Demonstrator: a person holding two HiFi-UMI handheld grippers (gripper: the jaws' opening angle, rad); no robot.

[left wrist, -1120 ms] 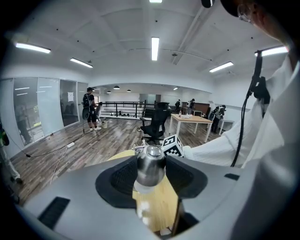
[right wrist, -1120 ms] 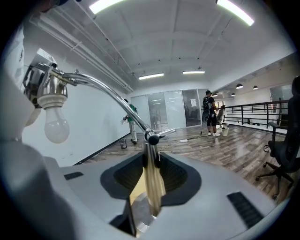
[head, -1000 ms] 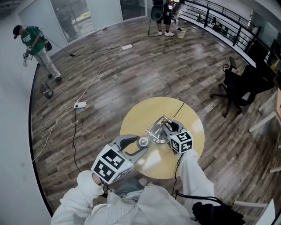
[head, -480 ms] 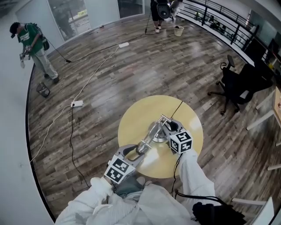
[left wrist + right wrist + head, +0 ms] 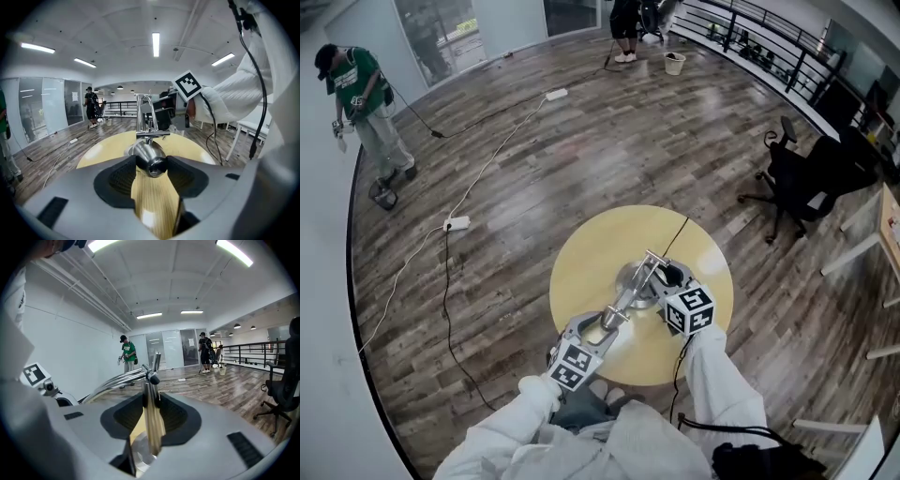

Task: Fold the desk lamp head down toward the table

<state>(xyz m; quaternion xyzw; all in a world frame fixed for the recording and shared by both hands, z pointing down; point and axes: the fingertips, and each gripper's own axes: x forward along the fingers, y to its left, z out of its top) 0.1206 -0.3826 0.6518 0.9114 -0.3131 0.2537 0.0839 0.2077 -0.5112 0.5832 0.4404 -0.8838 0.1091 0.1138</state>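
Down toward the table's near edge our left gripper and the lamp head are sinking, clearly lower than a second ago

We are clasping the chrome lamp head between the left pads, spread wide around its rounded body, while our right gripper is pinching the thin lamp stem above the lamp base, which is sitting near the table's middle. The head is hanging low over the near-left part of the top; we cannot tell whether it is touching yet. To finish well, we are judging it best to keep bracing the stem so the base is not sliding or tipping, to let the hinged lamp arm swing along its own arc, and to ease off before the head is knocking the wood
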